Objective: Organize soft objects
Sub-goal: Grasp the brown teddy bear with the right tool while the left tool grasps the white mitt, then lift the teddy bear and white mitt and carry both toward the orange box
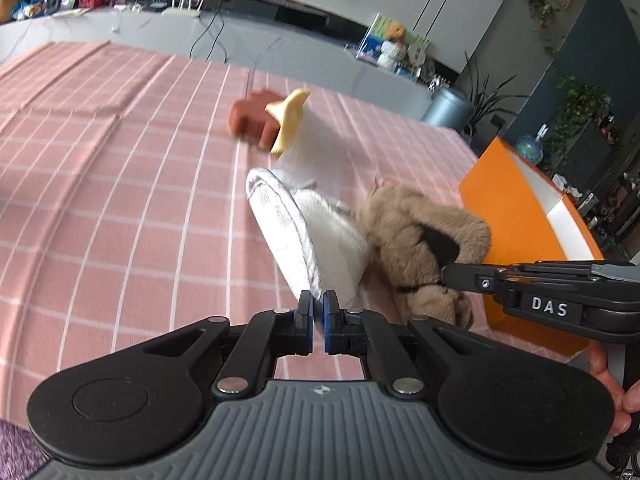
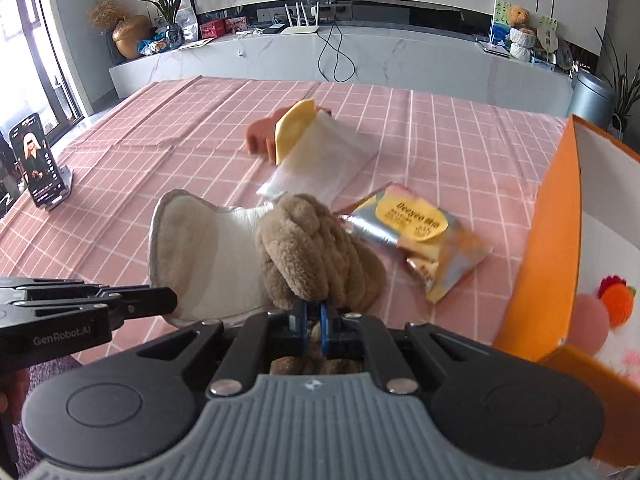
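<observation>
My left gripper (image 1: 318, 320) is shut on the edge of a white plush goose (image 1: 304, 236), whose yellow beak (image 1: 289, 120) hangs out ahead, blurred. In the right wrist view the goose (image 2: 208, 256) lies left of centre and my left gripper (image 2: 168, 300) comes in from the left. My right gripper (image 2: 313, 320) is shut on a tan plush toy (image 2: 312, 248). That toy (image 1: 416, 240) shows in the left wrist view with my right gripper (image 1: 444, 276) on it. An orange box (image 2: 556, 248) stands at the right.
A pink checked cloth (image 2: 160, 152) covers the table. A reddish-brown toy (image 1: 252, 120) lies beyond the goose. A foil snack packet (image 2: 416, 236) lies beside the box. A phone on a stand (image 2: 38, 164) stands at the left. A pink and orange toy (image 2: 604, 312) sits inside the box.
</observation>
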Motion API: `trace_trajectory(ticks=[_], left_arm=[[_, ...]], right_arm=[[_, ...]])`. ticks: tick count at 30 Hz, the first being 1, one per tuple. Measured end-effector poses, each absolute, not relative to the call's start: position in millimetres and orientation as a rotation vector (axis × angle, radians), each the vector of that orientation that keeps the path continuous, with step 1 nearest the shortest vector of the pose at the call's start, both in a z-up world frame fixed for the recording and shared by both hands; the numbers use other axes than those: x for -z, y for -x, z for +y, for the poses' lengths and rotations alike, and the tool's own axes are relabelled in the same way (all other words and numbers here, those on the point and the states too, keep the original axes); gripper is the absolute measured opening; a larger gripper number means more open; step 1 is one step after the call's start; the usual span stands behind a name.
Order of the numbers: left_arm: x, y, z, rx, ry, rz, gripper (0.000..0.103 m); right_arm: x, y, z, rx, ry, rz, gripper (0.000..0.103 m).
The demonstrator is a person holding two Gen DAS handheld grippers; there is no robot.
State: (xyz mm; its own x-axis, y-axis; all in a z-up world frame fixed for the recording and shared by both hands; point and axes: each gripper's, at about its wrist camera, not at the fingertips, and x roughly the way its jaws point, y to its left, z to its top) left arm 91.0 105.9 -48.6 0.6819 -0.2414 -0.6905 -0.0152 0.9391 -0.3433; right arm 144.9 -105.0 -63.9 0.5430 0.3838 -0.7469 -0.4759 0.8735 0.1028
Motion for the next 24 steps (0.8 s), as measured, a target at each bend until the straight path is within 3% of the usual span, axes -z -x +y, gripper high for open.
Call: trace_trajectory(ticks=[4, 6, 8, 9, 10, 13, 15, 17, 24], left_arm=[[60.7, -89.9, 100.9, 0.127, 0.318, 0.853, 0.010], [61.7, -89.5, 96.0, 0.108, 0.281, 0.839, 0.035], [63.4, -91.8, 97.8, 0.107, 0.287, 0.833, 0.050], [64.5, -92.1, 99.1, 0.099, 0.302, 0.830, 0.053], [66.2, -93.7, 101.8, 0.089, 0.317, 0.829, 0.054], [72.0, -100.3, 111.3, 0.046, 0.346, 0.837, 0.060], [73.5, -102.7, 116.0, 0.009, 0.343, 0.834, 0.071], [74.6, -105.1, 120.5, -0.024, 0.338, 0.826, 0.074], [81.2, -120.4, 129.9, -0.076, 0.318, 0.815, 0.075]], right_arm=[[67.5, -139.1, -100.8, -0.528, 0.118, 0.843, 0.007], [67.0, -137.2, -99.6, -0.529, 0.127, 0.820, 0.010], [66.9, -135.4, -100.5, -0.525, 0.137, 0.801, 0.024], [67.4, -135.2, -100.8, -0.519, 0.140, 0.790, 0.044], [67.9, -135.9, -101.8, -0.506, 0.143, 0.779, 0.056], [72.3, -140.8, -103.7, -0.491, 0.137, 0.780, 0.063], [77.2, -145.4, -104.2, -0.488, 0.122, 0.791, 0.069], [82.2, -149.8, -103.6, -0.495, 0.104, 0.808, 0.070], [98.3, -161.0, -94.1, -0.524, 0.075, 0.844, 0.070]])
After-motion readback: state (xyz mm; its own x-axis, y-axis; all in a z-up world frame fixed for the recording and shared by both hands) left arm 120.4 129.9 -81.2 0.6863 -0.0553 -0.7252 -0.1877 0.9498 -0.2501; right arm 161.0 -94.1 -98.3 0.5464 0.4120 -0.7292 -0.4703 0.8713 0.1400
